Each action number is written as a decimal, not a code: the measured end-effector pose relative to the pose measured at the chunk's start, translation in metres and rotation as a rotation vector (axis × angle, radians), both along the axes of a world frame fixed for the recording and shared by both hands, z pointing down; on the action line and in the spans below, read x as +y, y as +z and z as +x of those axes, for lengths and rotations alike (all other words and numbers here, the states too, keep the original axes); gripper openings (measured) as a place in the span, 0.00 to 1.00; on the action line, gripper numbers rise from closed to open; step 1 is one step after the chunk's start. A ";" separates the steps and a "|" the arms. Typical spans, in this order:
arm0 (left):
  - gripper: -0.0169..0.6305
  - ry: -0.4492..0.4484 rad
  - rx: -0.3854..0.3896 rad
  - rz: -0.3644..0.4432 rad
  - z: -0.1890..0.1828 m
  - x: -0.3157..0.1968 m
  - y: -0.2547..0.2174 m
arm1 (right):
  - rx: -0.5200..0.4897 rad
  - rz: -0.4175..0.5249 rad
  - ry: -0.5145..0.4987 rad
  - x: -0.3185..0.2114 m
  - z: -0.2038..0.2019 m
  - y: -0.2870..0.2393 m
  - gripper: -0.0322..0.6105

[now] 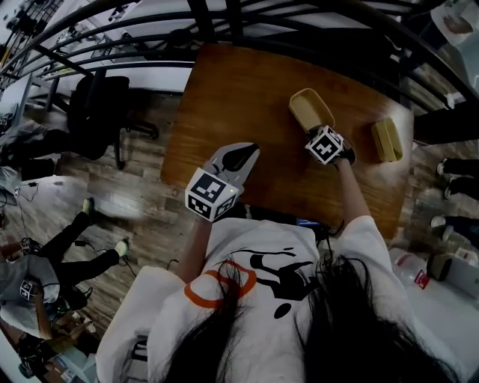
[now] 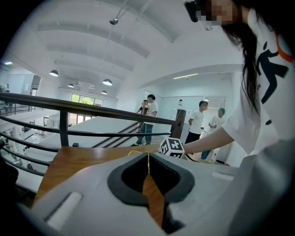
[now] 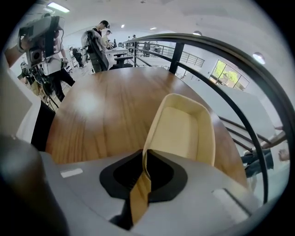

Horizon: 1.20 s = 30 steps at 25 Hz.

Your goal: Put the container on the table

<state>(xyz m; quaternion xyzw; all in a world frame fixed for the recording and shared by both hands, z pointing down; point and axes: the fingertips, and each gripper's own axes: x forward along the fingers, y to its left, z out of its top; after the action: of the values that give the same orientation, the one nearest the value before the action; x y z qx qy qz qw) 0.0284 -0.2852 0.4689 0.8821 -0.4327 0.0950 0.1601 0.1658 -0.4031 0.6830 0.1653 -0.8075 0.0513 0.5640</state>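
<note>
A pale yellow, shallow container (image 1: 310, 108) is at the far middle of the wooden table (image 1: 247, 97). My right gripper (image 1: 317, 132) is shut on its near rim. In the right gripper view the thin rim of the container (image 3: 184, 129) is pinched between the jaws of the right gripper (image 3: 144, 156). I cannot tell whether its base touches the wood. My left gripper (image 1: 245, 152) hovers over the table's near left part, shut with nothing in it. The left gripper view shows the left gripper (image 2: 148, 158) with its jaws together, and the right gripper's marker cube (image 2: 173, 147) beyond.
A second yellow piece (image 1: 387, 139) lies near the table's right end. A black railing (image 1: 247, 19) runs behind the far edge, also seen as railing (image 3: 216, 69). An office chair (image 1: 101, 112) stands left of the table. People stand beyond the table (image 2: 150, 117).
</note>
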 end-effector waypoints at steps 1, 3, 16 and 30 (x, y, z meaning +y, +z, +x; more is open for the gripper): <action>0.03 -0.003 -0.001 0.000 -0.001 0.000 0.000 | -0.003 0.006 0.000 -0.002 -0.002 0.000 0.11; 0.03 -0.007 -0.005 -0.001 -0.003 0.001 0.001 | -0.019 0.022 0.021 -0.006 -0.005 0.000 0.12; 0.03 0.023 -0.007 0.006 -0.008 0.006 -0.006 | -0.230 0.035 0.252 0.001 -0.005 -0.036 0.34; 0.03 0.135 0.002 0.014 -0.013 0.017 -0.011 | -0.544 0.120 0.428 0.077 -0.040 -0.134 0.27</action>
<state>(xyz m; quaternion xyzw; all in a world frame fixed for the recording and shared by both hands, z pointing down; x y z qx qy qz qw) 0.0152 -0.2684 0.4578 0.9105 -0.3728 0.1018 0.1474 0.1263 -0.3260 0.5491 0.3437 -0.8769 0.1631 0.2937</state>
